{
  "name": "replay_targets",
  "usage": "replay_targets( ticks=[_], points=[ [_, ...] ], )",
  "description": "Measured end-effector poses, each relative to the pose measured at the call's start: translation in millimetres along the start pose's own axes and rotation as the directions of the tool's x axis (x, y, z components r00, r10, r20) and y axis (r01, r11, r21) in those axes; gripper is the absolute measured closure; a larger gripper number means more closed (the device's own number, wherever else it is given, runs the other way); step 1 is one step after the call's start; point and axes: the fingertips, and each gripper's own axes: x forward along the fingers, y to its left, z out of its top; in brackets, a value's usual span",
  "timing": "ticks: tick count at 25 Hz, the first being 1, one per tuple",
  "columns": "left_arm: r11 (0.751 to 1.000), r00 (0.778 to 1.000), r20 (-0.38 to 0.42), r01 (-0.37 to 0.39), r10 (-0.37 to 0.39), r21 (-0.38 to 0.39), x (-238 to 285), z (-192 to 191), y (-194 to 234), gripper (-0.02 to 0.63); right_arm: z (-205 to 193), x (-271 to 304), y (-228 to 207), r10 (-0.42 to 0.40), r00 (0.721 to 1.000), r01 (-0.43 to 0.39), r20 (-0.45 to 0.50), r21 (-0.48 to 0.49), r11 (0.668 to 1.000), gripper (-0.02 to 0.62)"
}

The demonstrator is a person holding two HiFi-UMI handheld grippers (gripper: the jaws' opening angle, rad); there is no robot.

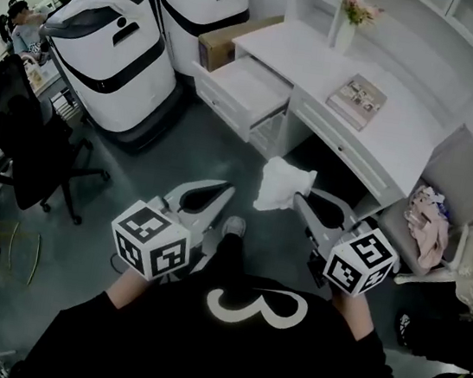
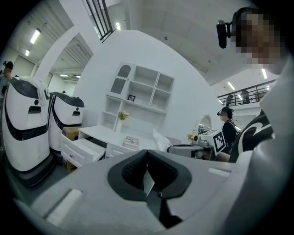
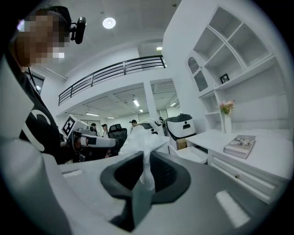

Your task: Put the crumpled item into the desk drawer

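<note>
A white crumpled item (image 1: 282,183) hangs from my right gripper (image 1: 301,198), which is shut on one edge of it; in the right gripper view the thin white stuff (image 3: 146,170) is pinched between the dark pads. The white desk (image 1: 323,69) stands ahead with its left drawer (image 1: 249,85) pulled open and nothing visible inside. The crumpled item is held in the air in front of the desk, short of the drawer. My left gripper (image 1: 221,191) is level beside it, shut with nothing in it (image 2: 148,176). The left gripper view shows the open drawer (image 2: 82,149) at lower left.
A book (image 1: 356,98) and a flower vase (image 1: 350,23) are on the desk top. Two big white machines (image 1: 115,58) and a cardboard box (image 1: 231,41) stand left of the drawer. A grey chair (image 1: 447,183) with clothes is at right, black office chairs (image 1: 16,144) at left.
</note>
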Motion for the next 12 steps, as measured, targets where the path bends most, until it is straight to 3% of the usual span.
replay_targets(
  ticks=[12],
  points=[
    [0.998,1.0,-0.028,-0.003,0.002,-0.057,73.2,20.2,116.7,0.597,12.7,109.3,-82.5,-0.01,0.999,0.012,-0.043,0.048,0.999,0.548]
  ],
)
